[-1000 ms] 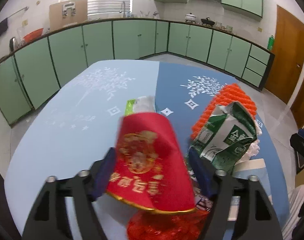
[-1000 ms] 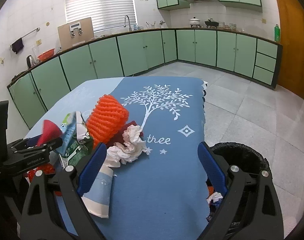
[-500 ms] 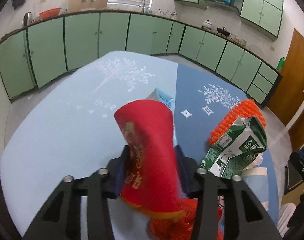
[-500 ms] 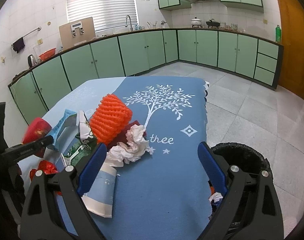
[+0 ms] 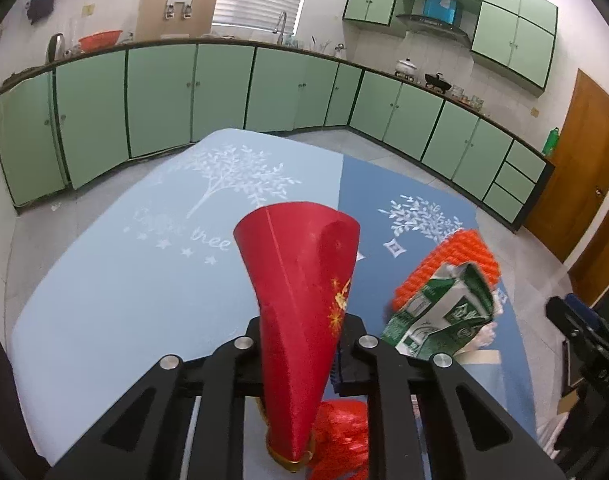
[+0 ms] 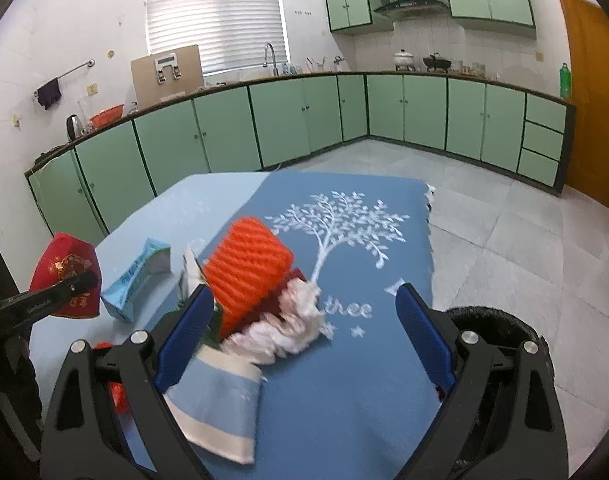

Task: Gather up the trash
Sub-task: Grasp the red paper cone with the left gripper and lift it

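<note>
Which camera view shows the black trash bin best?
The right wrist view: the black trash bin stands on the floor beside the table, its rim showing behind the open right gripper. The left wrist view does not show it; there the red paper cup between the closing left gripper fills the middle.

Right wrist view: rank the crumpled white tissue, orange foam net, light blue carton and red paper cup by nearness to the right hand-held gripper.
1. Crumpled white tissue, between the open jaws.
2. Orange foam net, just behind it.
3. Light blue carton, farther left.
4. Red paper cup, far left, in the left hand-held gripper.
</note>
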`<state>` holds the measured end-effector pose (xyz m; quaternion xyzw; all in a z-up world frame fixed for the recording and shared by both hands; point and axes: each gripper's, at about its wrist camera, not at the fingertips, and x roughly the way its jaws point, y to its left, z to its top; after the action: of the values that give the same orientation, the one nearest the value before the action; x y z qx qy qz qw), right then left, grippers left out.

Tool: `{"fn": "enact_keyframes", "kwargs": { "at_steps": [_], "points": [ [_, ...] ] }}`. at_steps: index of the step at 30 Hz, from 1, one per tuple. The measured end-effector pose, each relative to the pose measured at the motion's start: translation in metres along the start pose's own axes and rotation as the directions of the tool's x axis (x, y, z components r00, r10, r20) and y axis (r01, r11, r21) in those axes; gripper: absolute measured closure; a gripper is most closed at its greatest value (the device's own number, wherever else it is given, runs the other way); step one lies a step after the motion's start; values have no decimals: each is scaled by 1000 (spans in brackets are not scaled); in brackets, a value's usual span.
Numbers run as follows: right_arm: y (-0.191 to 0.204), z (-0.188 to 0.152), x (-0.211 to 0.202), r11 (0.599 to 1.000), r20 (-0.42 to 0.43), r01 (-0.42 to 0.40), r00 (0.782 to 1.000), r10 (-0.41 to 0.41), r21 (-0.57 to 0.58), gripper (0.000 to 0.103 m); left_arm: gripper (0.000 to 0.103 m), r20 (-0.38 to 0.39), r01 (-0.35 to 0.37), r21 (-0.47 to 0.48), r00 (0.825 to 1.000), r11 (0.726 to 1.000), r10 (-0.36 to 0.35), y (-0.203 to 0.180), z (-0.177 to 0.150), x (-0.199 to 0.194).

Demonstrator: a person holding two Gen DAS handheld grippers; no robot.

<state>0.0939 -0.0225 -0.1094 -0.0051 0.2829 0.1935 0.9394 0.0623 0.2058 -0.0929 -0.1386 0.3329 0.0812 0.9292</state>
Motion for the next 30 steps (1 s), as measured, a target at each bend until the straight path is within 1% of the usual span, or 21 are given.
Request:
{"fn": "enact_keyframes", "kwargs": {
  "at_steps": [2,5,9,12,16,21,26,30],
  "points": [
    [5,2,5,1000,-2,-14,1000,14,-1,17,86,9,5,3,1000,1000,-5,-4,3,0],
    [14,6,11,999,-3,-34,999,34,-5,19,88,25,15,8,1000,1000,-16,-10,5,-1],
    [26,11,16,998,-7,-61,998,60,-19,22,89,62,29,11,998,1000,-30,-10,13,-9],
    [35,14,18,996,-7,-79,997,79,-35,24,89,69,23,12,997,1000,-24,-6,14,-14],
    [53,19,24,992,-15,-115,993,114,-48,26,89,55,-30,-4,998,1000,30,11,11,-15],
    [93,25,37,980,-31,-175,984,173,-89,27,90,8,-94,-34,996,995,94,42,6,-8],
    [132,25,53,969,-67,-216,976,209,-116,30,90,-18,-136,-54,991,989,135,65,1,0],
    [154,20,66,966,-101,-225,972,213,-125,32,90,-36,-157,-53,987,986,155,77,-2,6]
  ]
}}
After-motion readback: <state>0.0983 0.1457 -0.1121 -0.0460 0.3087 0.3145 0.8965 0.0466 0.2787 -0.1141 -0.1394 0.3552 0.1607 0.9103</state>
